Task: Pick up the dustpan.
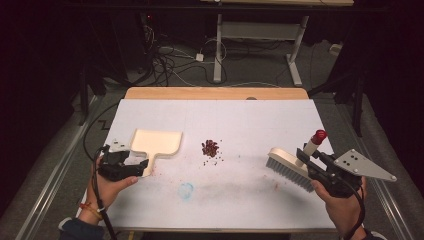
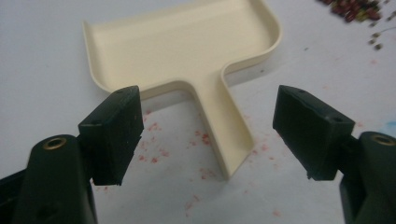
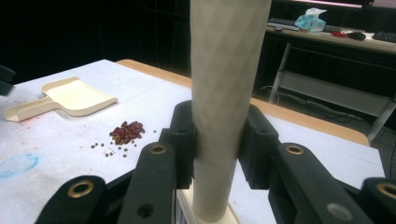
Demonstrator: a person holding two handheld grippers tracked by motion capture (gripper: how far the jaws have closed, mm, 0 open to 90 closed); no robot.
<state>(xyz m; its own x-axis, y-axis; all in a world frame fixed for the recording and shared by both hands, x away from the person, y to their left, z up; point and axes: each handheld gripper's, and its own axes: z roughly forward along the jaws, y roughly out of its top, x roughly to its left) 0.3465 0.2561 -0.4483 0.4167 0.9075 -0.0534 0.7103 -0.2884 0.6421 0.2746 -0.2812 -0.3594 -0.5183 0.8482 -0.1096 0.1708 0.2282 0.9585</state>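
A cream dustpan (image 1: 156, 142) lies flat on the white table's left side, its handle pointing toward me. My left gripper (image 1: 134, 165) stands open at the handle's end. In the left gripper view the dustpan handle (image 2: 229, 135) lies between the two pads without touching either of them. A small pile of dark red beans (image 1: 210, 148) sits mid-table, with several strays beside it. My right gripper (image 1: 306, 157) is shut on the handle of a grey-bristled brush (image 1: 287, 167), held low over the table at the right. Its pads clamp the pale brush handle (image 3: 224, 93) from both sides.
A blue smudge (image 1: 186, 190) marks the white table cover (image 1: 250, 120) near the front. Red specks dot the cover around the dustpan handle. The table's wooden far edge (image 1: 215, 93) borders a dark floor with cables and a desk frame (image 1: 218, 50).
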